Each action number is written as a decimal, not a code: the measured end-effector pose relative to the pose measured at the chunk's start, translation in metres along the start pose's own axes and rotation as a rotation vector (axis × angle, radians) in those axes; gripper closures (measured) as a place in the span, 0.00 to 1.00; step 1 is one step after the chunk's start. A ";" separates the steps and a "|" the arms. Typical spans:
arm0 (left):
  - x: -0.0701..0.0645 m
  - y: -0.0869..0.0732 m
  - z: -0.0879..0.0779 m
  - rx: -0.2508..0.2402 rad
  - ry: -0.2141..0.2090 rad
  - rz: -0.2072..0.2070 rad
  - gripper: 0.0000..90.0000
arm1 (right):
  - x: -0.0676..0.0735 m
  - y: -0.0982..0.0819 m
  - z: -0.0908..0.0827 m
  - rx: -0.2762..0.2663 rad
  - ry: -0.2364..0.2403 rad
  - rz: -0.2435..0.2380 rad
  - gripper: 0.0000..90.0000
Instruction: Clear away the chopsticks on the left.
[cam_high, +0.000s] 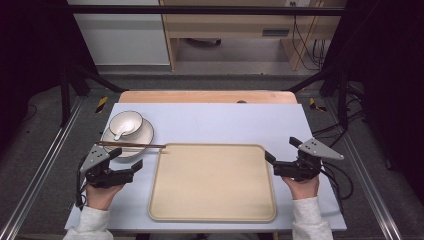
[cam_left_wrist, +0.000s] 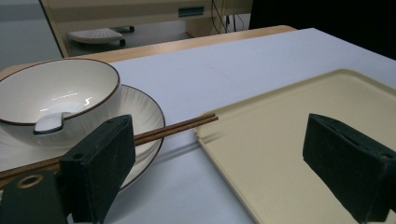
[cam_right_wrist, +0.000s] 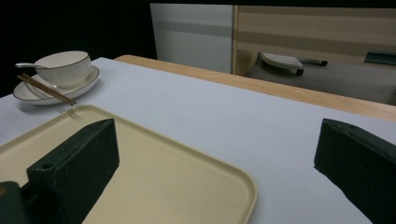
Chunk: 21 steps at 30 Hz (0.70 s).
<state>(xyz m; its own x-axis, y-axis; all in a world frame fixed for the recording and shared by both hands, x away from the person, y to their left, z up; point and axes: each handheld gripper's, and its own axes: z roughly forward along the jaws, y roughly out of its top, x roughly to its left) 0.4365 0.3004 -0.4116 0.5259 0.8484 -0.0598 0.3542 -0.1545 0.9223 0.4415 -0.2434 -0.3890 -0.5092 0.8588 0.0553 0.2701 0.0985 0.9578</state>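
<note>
Lying flat in the middle of the pale blue-grey surface (cam_high: 220, 120) is a beige tray (cam_high: 212, 182), a smooth matte rectangle with rounded corners and a low raised rim. At its far left corner stands a white, ribbed plate (cam_high: 145, 134) with a thin dark edge, carrying a round glossy white bowl (cam_high: 126, 122), also dark-rimmed. A white spoon (cam_high: 121, 131) rests inside the bowl. Two slim brown chopsticks (cam_high: 131, 145) lie across the plate's near edge, their tips reaching onto the tray's corner rim. The left tool (cam_high: 126, 161), held in a hand left of the tray, has its blocky black jaws spread wide with nothing between them. The right tool (cam_high: 282, 149), just beside the tray's right edge, is likewise gaping and empty.
</note>
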 end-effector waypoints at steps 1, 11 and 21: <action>0.002 -0.001 0.000 0.007 0.002 0.000 0.12 | 0.002 0.000 0.001 0.007 -0.001 -0.010 0.00; 0.028 -0.006 -0.003 0.069 0.056 0.026 0.16 | 0.004 0.001 0.002 0.007 0.004 -0.017 0.00; 0.056 -0.005 0.011 0.158 0.112 0.064 0.19 | 0.006 0.001 0.007 0.025 0.002 -0.027 0.00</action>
<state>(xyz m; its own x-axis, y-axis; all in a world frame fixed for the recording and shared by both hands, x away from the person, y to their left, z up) 0.4724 0.3428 -0.4233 0.4650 0.8840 0.0481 0.4444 -0.2801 0.8509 0.4439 -0.2345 -0.3896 -0.5185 0.8545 0.0307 0.2770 0.1339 0.9515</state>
